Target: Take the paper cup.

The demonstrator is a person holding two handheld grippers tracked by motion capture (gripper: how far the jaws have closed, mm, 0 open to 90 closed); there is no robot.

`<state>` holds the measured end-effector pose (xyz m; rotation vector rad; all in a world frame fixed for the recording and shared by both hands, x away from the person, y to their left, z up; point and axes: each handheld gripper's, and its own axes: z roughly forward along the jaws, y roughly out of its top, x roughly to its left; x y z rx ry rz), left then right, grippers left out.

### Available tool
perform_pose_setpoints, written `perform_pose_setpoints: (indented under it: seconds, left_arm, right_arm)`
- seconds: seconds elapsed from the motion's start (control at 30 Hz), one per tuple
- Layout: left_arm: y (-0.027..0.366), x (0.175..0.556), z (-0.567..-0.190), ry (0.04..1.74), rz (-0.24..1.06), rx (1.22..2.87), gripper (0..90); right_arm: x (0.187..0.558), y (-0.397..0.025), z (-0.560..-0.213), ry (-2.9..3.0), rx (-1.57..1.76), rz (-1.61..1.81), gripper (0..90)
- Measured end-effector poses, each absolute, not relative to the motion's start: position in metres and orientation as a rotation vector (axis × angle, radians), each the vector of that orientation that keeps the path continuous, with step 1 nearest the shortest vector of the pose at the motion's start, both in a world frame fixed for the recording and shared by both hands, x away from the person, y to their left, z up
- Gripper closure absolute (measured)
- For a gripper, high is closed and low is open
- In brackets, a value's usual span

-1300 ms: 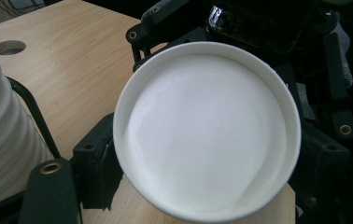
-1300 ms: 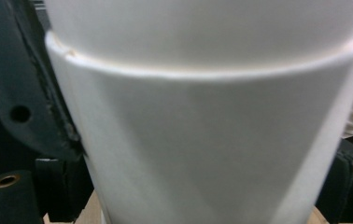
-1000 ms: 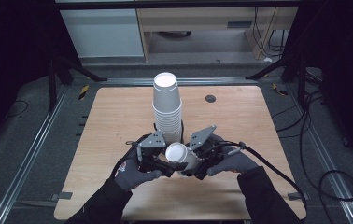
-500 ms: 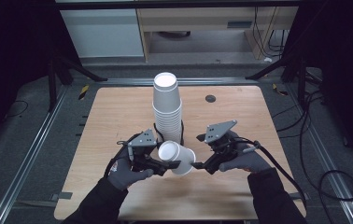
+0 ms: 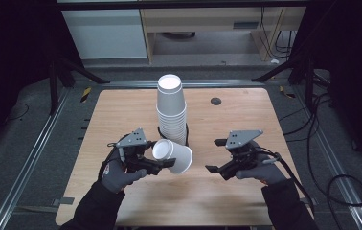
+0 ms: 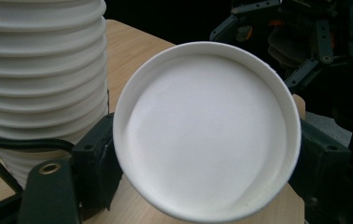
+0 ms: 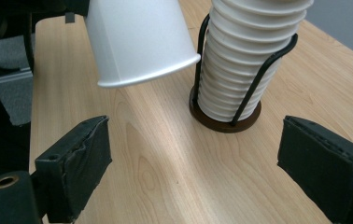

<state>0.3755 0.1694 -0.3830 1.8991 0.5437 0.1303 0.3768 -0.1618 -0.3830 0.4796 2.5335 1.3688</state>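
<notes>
Now: left gripper [image 5: 162, 165] jaws pinching single white cup [image 5: 172, 156], tilted, above worktop [image 5: 246, 120] | cup stack [image 5: 171, 109] upright in black wire holder [image 7: 225, 116], mid-worktop | right gripper [image 5: 216, 155] jaws spread, empty.

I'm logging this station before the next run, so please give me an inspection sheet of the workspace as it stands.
Surface: wooden table, bare wood, with a dark round spot near the far edge.
Job's things: stack of white paper cups standing upright in a black wire holder; single white cup held off the table, tilted on its side.
Clutter: nothing seen.
Grippers: left gripper shut on the single white cup; right gripper open and empty, beside the cup and apart from it.
Cables: black cable trails from the right gripper over the table's right edge.
Surroundings: dark floor, metal rails, pale cabinets behind.
</notes>
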Motion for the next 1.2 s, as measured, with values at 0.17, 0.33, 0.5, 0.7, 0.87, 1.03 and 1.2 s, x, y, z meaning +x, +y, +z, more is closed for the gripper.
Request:
perform_pose_setpoints:
  seconds: [0.17, 0.33, 0.5, 0.7, 0.87, 1.03, 1.2]
  left_arm:
    - [0.173, 0.377, -0.384, 0.535, 0.122, 1.867, 22.1]
    - [0.175, 0.378, -0.384, 0.534, 0.115, 1.842, 22.0]
    - [0.176, 0.378, -0.381, 0.526, 0.121, 1.812, 22.0]
    - [0.177, 0.377, -0.373, 0.501, 0.129, 1.757, 22.0]
    - [0.174, 0.376, -0.369, 0.479, 0.126, 1.739, 21.9]
    - [0.172, 0.378, -0.367, 0.463, 0.117, 1.729, 21.9]
    - [0.169, 0.379, -0.366, 0.443, 0.104, 1.719, 21.9]
  right_arm:
    - [0.374, -0.165, -0.389, 2.481, 0.540, 1.402, 9.8]
    - [0.374, -0.168, -0.391, 2.433, 0.599, 1.474, 11.1]
    - [0.375, -0.175, -0.393, 2.421, 0.666, 1.563, 6.2]
    - [0.372, -0.179, -0.392, 2.383, 0.664, 1.668, 6.8]
    - [0.372, -0.179, -0.391, 2.362, 0.662, 1.713, 7.5]
    - [0.373, -0.175, -0.389, 2.361, 0.642, 1.756, 8.1]
    - [0.374, -0.171, -0.386, 2.367, 0.623, 1.814, 8.2]
